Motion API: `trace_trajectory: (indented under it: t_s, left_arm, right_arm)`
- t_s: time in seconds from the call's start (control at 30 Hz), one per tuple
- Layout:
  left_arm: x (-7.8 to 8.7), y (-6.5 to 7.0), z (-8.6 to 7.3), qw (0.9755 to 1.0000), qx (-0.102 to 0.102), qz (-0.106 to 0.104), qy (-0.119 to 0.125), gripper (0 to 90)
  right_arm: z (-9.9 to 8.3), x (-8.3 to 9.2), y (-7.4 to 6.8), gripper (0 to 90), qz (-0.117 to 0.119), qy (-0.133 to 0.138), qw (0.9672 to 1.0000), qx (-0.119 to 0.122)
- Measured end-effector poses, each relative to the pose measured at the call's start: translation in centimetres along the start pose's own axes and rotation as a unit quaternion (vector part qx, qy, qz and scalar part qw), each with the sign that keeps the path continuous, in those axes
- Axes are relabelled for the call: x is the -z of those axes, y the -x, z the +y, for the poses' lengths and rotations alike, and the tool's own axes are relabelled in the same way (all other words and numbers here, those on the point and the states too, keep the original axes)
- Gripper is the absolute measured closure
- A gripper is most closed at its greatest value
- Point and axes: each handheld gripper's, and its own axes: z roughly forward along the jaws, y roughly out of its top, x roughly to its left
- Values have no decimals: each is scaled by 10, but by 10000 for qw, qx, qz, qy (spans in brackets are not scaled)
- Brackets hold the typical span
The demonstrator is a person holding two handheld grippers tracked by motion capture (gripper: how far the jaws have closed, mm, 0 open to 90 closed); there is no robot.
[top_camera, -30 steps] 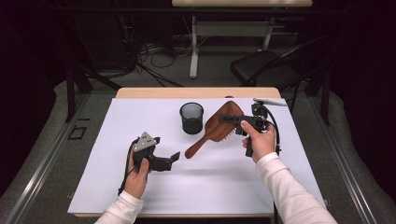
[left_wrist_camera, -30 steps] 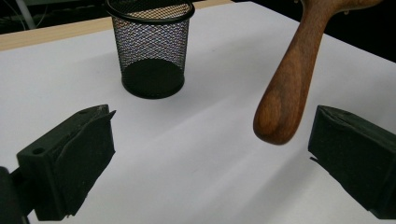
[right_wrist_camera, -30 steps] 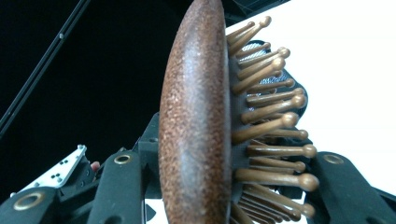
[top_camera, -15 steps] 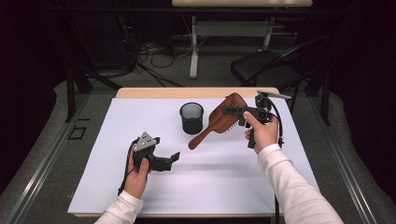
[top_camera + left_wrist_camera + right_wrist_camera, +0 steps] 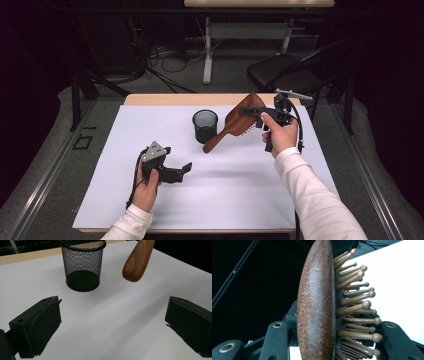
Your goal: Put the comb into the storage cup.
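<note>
Wooden hairbrush hangs in the air over the far right part of the white table cover, tilted with its handle end pointing down-left, just beside the black mesh cup and clear of it; in the right gripper view the brush head sits edge-on between the jaws, bristles to the right. Right gripper is clamped on the brush head, jaws closed as far as the head allows. Left gripper sits low over the near left of the cover with jaws wide apart and nothing between them, facing the cup and handle tip.
</note>
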Motion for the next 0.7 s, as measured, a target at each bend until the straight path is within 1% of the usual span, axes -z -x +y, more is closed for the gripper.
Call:
trace_trajectory:
  t_s: [0.1,0.3,0.7]
  left_arm:
    - [0,0,0,10000,8,-14,8,4]
    - [0,-1,0,10000,9,-23,3,4]
    - [0,-1,0,10000,29,-19,11,4]
  right_arm:
    - [3,0,0,488,-35,28,10000,-35]
    - [9,-1,-2,488,-87,91,9999,-17]
    - [19,-3,-11,488,-136,188,9997,46]
